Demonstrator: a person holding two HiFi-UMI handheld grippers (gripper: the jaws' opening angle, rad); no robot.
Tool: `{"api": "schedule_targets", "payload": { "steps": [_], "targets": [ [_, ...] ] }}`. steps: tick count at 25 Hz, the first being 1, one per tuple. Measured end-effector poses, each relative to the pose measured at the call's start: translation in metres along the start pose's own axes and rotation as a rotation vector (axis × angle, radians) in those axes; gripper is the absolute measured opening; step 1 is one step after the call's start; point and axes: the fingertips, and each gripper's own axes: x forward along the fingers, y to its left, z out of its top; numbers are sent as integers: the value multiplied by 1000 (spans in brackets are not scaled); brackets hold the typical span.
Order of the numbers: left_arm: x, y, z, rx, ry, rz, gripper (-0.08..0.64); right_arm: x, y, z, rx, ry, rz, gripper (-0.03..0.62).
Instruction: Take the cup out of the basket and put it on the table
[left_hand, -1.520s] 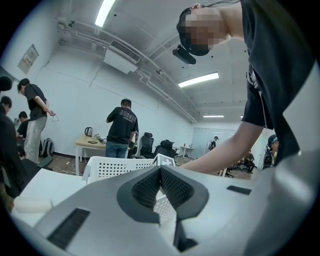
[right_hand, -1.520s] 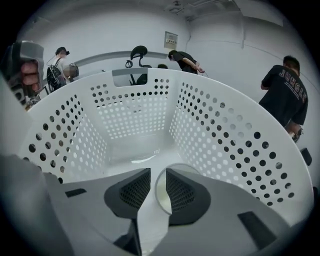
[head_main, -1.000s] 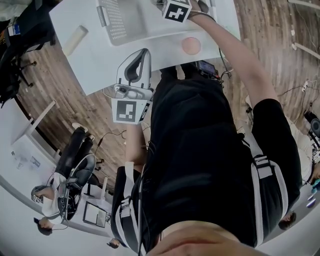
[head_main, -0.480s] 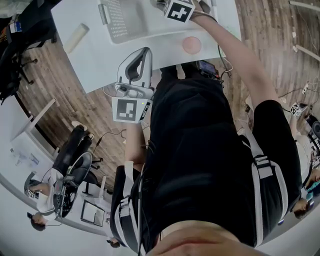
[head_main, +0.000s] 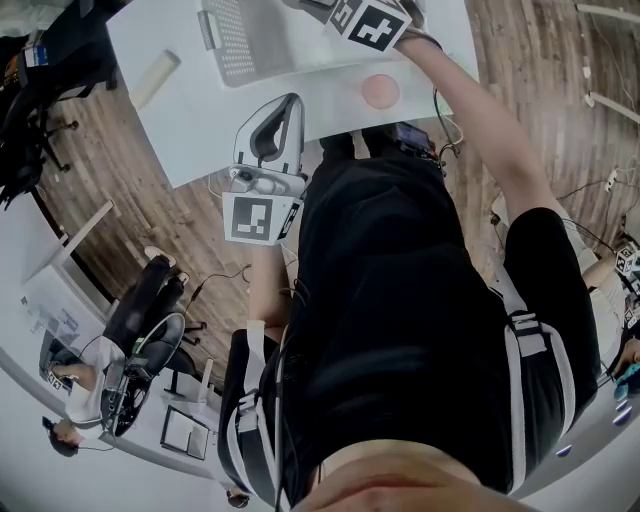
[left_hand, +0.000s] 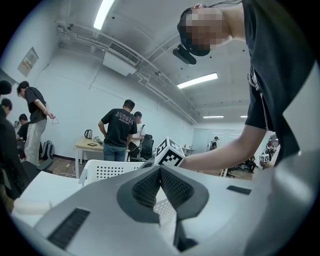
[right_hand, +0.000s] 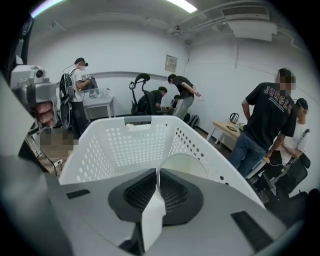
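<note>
In the right gripper view my right gripper (right_hand: 157, 172) is shut on the thin wall of a white cup (right_hand: 190, 172). The cup's round mouth shows just past the pads. It hangs over the white perforated basket (right_hand: 120, 145), inside the rim. The head view shows that gripper's marker cube (head_main: 375, 22) above the basket (head_main: 235, 45) at the table's far side. My left gripper (head_main: 288, 105) is shut on nothing and held level near the table's front edge (head_main: 200, 150). The left gripper view has its pads meeting (left_hand: 160, 170), with the basket (left_hand: 107, 170) beyond.
A pink round disc (head_main: 381, 91) lies on the table near its front edge, to the right of the basket. A pale roll (head_main: 150, 75) lies at the table's left corner. Several people stand around the room, and a wooden desk (left_hand: 90, 145) stands behind.
The right gripper has lifted and tilted over the basket, its marker cube shifting right in the head view. The left gripper has stayed where it was.
</note>
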Motion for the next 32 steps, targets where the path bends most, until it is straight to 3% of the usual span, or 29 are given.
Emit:
{"api": "schedule_targets", "payload": {
  "steps": [8, 18, 32],
  "targets": [
    [-8, -18, 0, 27, -18, -20, 20, -72, 18, 36, 22, -176, -54, 37],
    [-2, -45, 6, 60, -36, -26, 20, -156, 49, 43, 81, -367, -72, 37],
    [22, -100, -3, 51, -28, -5, 20, -243, 91, -14, 143, -544, -72, 37]
  ]
}}
